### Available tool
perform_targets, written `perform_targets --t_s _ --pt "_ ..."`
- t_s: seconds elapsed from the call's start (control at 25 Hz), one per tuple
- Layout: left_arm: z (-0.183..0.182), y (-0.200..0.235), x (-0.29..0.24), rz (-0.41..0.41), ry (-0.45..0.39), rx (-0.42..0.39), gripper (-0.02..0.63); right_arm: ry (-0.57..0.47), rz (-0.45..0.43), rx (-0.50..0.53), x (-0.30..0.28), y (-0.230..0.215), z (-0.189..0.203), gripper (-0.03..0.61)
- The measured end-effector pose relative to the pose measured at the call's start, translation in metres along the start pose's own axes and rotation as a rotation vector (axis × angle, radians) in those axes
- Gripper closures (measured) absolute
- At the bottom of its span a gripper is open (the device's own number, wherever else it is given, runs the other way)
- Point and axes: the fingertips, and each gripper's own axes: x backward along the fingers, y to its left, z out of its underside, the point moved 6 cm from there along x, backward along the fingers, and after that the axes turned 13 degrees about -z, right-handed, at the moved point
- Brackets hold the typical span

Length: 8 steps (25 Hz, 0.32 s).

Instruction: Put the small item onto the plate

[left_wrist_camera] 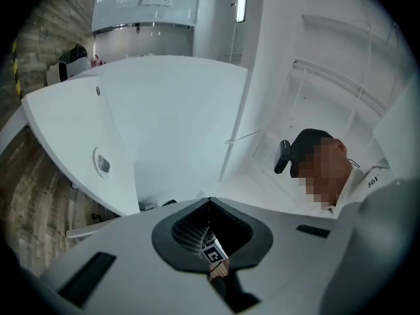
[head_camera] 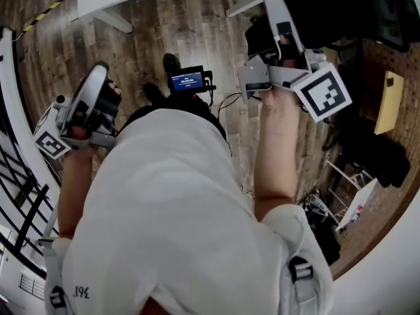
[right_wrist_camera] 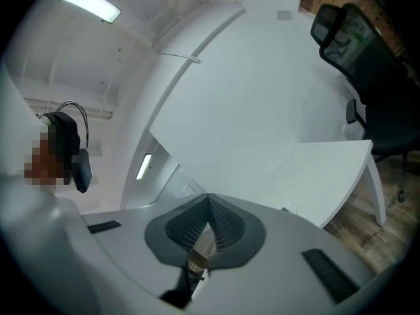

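Pointing upward, left gripper (left_wrist_camera: 209,203) & right gripper (right_wrist_camera: 209,201) are both pinched tight, nothing btwn jaws. Small item & plate show in no view, so direction, axis & nearer hand can't be judged.

An office: white desk (right_wrist_camera: 328,169), black swivel chair (right_wrist_camera: 357,51).

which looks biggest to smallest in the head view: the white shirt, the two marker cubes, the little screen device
1. white shirt
2. right marker cube, maybe just nearer the camera
3. left marker cube and screen device: about alike, unranked
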Motion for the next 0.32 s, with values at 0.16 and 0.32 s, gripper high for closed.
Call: perform_targets --t_s 0.16,0.32 --pt "0.005 -0.007 0.028 -0.001 -0.008 -0.011 0.607 -0.002 0.022 0.032 0.024 0.022 0.01 0.577" --pt "0.017 -0.027 0.067 -0.01 -0.033 -0.021 0.607 0.002 0.027 0.043 0.047 0.051 0.022 0.577"
